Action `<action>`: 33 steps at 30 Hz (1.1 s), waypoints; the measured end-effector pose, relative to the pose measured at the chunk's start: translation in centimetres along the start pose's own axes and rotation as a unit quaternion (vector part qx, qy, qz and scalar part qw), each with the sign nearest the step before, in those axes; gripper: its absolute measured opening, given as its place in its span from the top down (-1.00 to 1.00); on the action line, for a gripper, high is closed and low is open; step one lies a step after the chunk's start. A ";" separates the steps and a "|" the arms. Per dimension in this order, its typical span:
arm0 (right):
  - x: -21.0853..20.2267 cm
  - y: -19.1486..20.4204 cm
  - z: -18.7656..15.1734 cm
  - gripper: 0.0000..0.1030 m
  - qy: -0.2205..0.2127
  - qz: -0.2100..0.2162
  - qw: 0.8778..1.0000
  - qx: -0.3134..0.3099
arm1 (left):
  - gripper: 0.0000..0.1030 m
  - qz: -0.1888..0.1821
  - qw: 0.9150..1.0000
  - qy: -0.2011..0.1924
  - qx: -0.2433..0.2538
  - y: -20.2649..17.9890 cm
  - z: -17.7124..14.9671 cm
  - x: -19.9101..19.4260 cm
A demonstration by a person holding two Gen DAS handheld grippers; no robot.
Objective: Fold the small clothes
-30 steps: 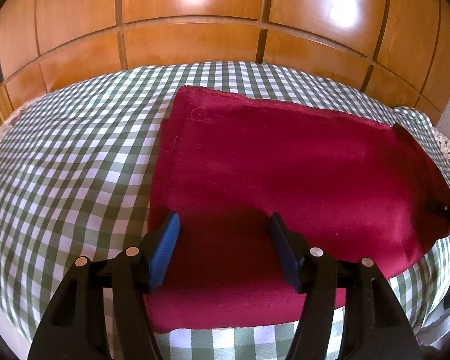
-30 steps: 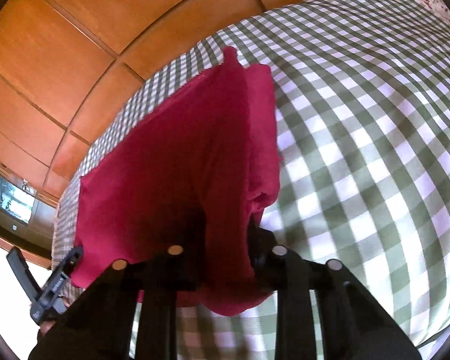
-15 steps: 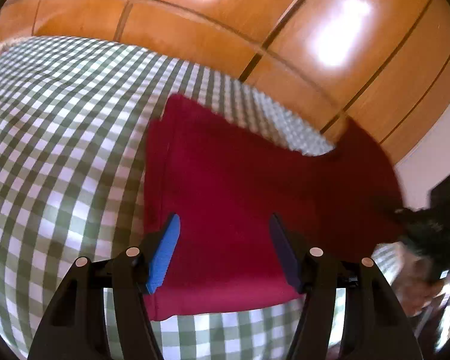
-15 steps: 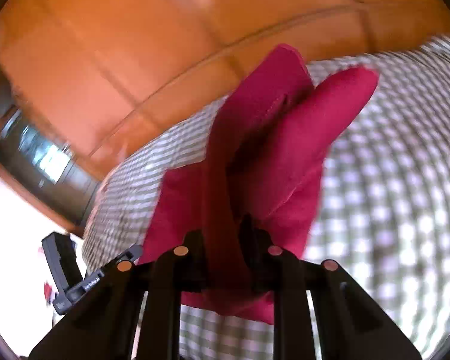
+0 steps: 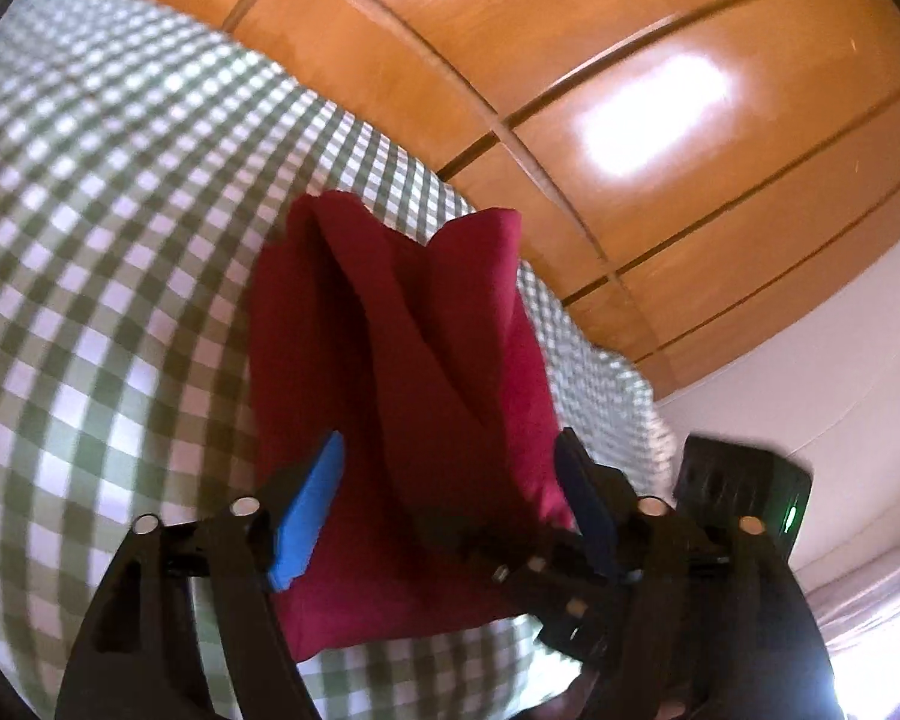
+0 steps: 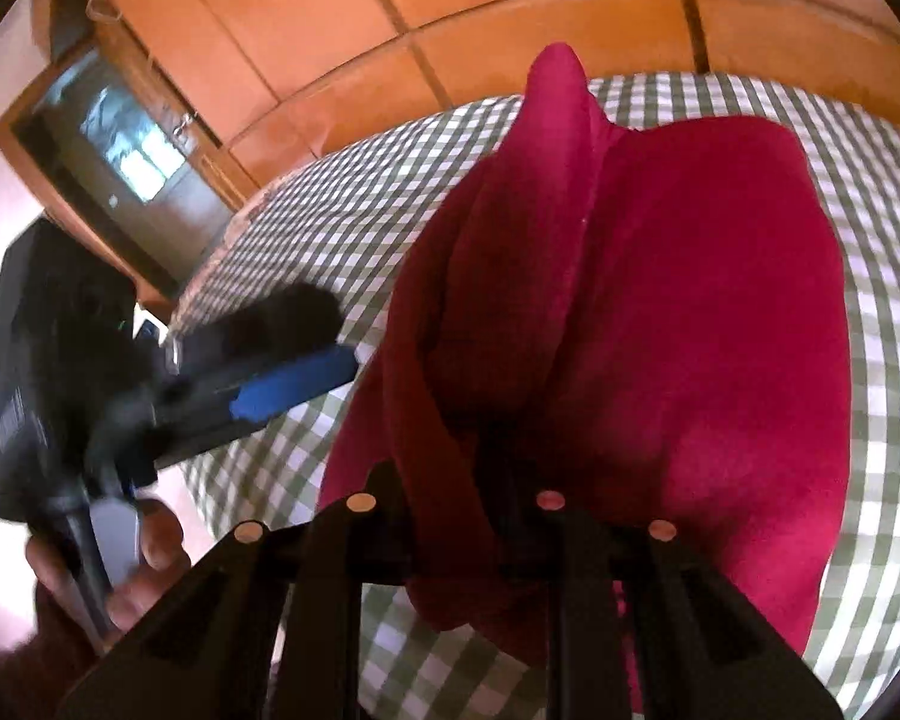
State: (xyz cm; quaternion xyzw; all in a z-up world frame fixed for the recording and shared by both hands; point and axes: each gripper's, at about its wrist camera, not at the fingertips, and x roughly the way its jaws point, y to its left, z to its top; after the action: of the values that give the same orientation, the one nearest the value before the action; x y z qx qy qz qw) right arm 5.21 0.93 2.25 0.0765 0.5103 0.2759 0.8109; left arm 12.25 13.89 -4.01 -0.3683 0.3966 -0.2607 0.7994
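A dark red garment lies on the green-checked bedspread, with one side lifted and doubled over the rest. My right gripper is shut on the garment's edge and holds it up over the other half. My left gripper is open with blue pads, low over the near edge of the garment, and holds nothing. The right gripper's black body shows between the left jaws in the left wrist view. The left gripper shows at the left of the right wrist view.
A glossy wooden wardrobe stands behind the bed. A dark framed mirror or screen is at the far left. A white wall is at the right. The bed's near edge runs below the grippers.
My right gripper has carried the garment's right edge up and leftward across the rest, doubling it. The two grippers have come close together. The left gripper stays open.
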 end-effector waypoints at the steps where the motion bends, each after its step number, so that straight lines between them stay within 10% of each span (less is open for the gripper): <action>1: -0.2 0.0 -0.1 0.31 0.000 0.006 1.000 -0.003 | -0.52 -0.010 1.000 0.004 -0.015 0.3 0.3 0.2; 5: -2.0 0.6 -0.5 -0.20 -0.009 0.050 0.998 -0.026 | -0.52 -0.021 0.999 0.013 -0.037 0.5 1.2 1.0; 9: -5.3 -0.3 -2.1 -0.28 -0.015 0.090 0.995 -0.027 | -0.52 -0.017 0.998 0.037 -0.054 1.0 2.1 2.4; 16: -9.2 -6.2 -4.4 -0.26 -0.053 -0.023 0.998 0.012 | -0.52 0.010 0.997 0.063 -0.032 -0.3 2.2 4.0; 18: -8.7 -7.0 -4.3 -0.19 -0.049 -0.032 0.998 0.022 | -0.34 0.048 0.997 0.066 -0.013 -1.1 2.1 4.5; 20: -7.5 -6.5 -3.8 -0.15 -0.048 -0.034 0.998 0.011 | 0.46 0.092 0.993 0.067 0.017 -1.6 2.1 4.9; 23: -5.5 -4.0 -3.6 -0.15 -0.036 -0.042 0.998 -0.025 | 0.61 0.151 0.984 0.050 0.077 -2.9 1.9 4.1; 30: -3.1 -1.6 -4.8 -0.16 -0.008 -0.049 0.997 -0.056 | 0.54 0.222 0.968 0.050 0.101 -0.5 0.3 2.6; 33: -1.9 -1.8 -5.1 -0.17 -0.001 -0.061 0.997 -0.051 | 0.00 0.265 0.956 0.026 0.121 0.1 -0.8 2.7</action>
State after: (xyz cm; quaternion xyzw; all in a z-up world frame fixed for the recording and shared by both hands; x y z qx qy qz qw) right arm 0.84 -2.36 0.70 0.0043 0.4987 0.2516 0.8294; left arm 13.03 11.75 -5.64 -0.1435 0.4658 -0.0954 0.8679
